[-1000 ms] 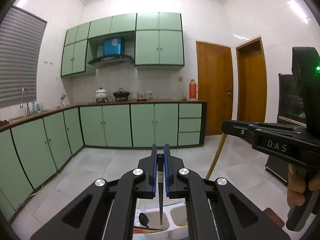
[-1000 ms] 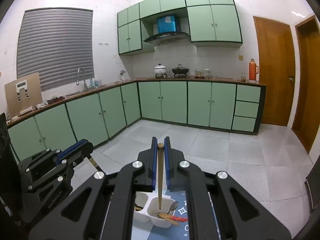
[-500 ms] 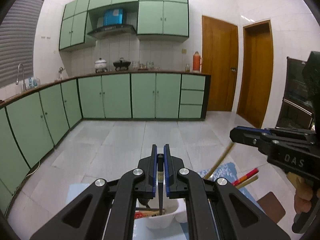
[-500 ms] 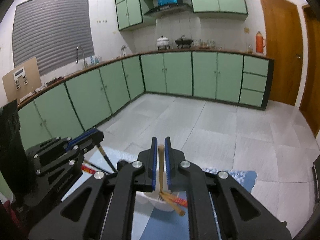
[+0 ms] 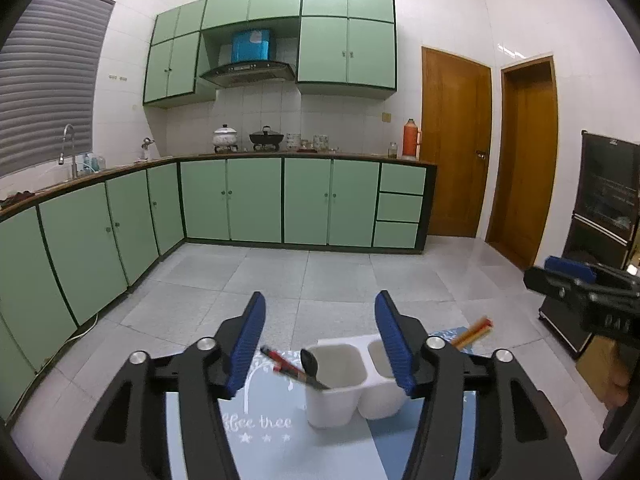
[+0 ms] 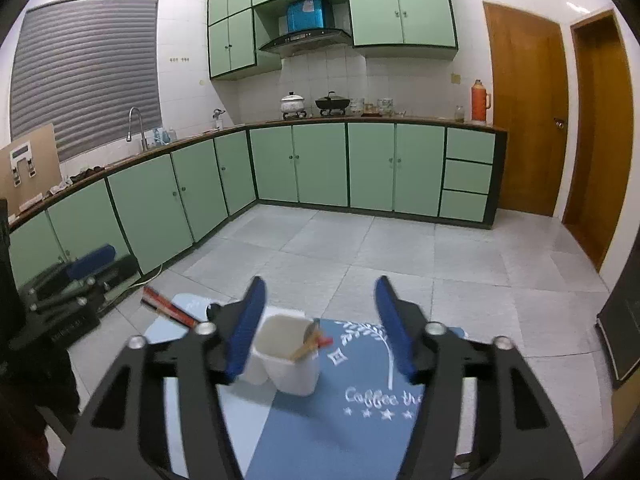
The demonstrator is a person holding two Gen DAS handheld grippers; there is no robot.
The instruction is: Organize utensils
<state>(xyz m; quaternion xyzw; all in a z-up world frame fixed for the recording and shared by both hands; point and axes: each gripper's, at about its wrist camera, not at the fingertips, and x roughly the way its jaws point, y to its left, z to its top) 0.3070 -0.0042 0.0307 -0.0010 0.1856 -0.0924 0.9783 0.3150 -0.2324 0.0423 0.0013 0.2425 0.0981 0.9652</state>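
A white two-compartment utensil holder (image 5: 340,396) stands on a blue placemat (image 5: 280,440). In the left wrist view a dark spoon (image 5: 309,361) and red-tipped chopsticks (image 5: 282,363) lean out of its left cup, and more chopsticks (image 5: 474,330) stick out to the right. My left gripper (image 5: 320,344) is open and empty just above the holder. In the right wrist view the holder (image 6: 286,360) holds chopsticks (image 6: 308,347). My right gripper (image 6: 318,324) is open and empty above it. The other gripper shows at each view's edge.
The placemat (image 6: 360,412) lies on a table above a grey tiled floor. Green cabinets (image 5: 256,200) run along the back and left walls. Two wooden doors (image 5: 456,148) are at the right. A dark appliance (image 5: 600,216) stands at the far right.
Both grippers were shut on a chopstick each and have opened. The chopsticks now rest in the holder's cups. Both grippers have drawn back a little.
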